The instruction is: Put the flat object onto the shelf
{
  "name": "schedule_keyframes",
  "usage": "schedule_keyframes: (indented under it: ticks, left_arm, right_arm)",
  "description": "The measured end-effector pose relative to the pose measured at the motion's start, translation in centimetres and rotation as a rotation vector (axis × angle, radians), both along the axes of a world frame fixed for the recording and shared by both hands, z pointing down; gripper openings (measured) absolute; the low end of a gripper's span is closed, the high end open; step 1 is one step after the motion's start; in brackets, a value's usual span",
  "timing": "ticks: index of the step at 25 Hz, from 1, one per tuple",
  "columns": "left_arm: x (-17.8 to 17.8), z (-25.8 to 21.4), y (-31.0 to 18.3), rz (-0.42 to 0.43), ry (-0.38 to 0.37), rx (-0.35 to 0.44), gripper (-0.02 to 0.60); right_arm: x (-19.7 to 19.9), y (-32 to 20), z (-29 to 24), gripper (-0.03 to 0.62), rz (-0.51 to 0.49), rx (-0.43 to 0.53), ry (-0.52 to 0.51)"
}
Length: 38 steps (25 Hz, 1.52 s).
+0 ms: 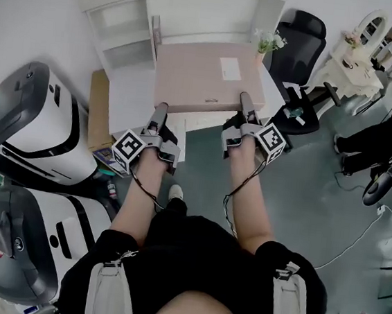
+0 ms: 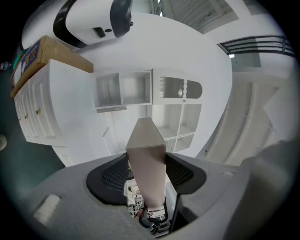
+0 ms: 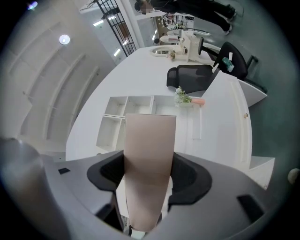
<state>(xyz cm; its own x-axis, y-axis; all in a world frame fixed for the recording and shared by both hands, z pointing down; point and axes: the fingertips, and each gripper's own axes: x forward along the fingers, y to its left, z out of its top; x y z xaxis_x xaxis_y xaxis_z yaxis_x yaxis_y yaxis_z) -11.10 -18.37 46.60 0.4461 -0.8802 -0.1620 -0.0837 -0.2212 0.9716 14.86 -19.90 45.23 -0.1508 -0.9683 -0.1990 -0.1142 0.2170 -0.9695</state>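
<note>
A flat pinkish-brown cardboard box (image 1: pixel 208 77) with a white label is held level above the white desk (image 1: pixel 130 90), in front of the white shelf unit (image 1: pixel 127 17). My left gripper (image 1: pixel 160 113) is shut on the box's near left corner, and my right gripper (image 1: pixel 246 108) is shut on its near right corner. In the left gripper view the box (image 2: pixel 146 159) runs edge-on between the jaws of the left gripper (image 2: pixel 146 176) toward the shelf's cubbies (image 2: pixel 124 89). In the right gripper view the box (image 3: pixel 149 154) fills the gap of the right gripper (image 3: pixel 149 176), and the shelf (image 3: pixel 124 110) lies beyond it.
Two large white and black machines (image 1: pixel 35 125) stand at the left beside a brown carton (image 1: pixel 100 111). A black office chair (image 1: pixel 299 49) and a small flower vase (image 1: pixel 267 45) are at the right of the desk. A seated person (image 1: pixel 386 134) and floor cables (image 1: pixel 354 239) are farther right.
</note>
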Motion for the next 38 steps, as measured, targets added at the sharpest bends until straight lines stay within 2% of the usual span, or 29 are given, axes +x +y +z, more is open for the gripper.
schedule_keyframes:
  ticks: [12, 18, 26, 33, 38]
  left_arm:
    - [-1.3, -2.7, -15.3, 0.051, -0.024, 0.019, 0.255]
    - [-2.0, -3.3, -21.5, 0.068, -0.043, 0.025, 0.255]
    - [-0.1, -3.0, -24.5, 0.084, -0.035, 0.022, 0.255]
    - [1.6, -5.0, -26.2, 0.059, -0.032, 0.060, 0.255]
    - [2.7, -7.8, -27.4, 0.044, -0.032, 0.119, 0.255]
  right_arm:
    - [-1.2, -14.5, -2.2, 0.279, 0.026, 0.033, 0.012]
    - [-1.6, -20.3, -1.9, 0.279, 0.040, 0.025, -0.022]
    - [0.0, -23.3, -2.3, 0.279, 0.031, 0.013, 0.004]
    - [1.6, -25.8, -4.7, 0.279, -0.005, 0.065, 0.014]
    - [2.6, -27.6, -7.2, 0.279, -0.021, 0.118, 0.014]
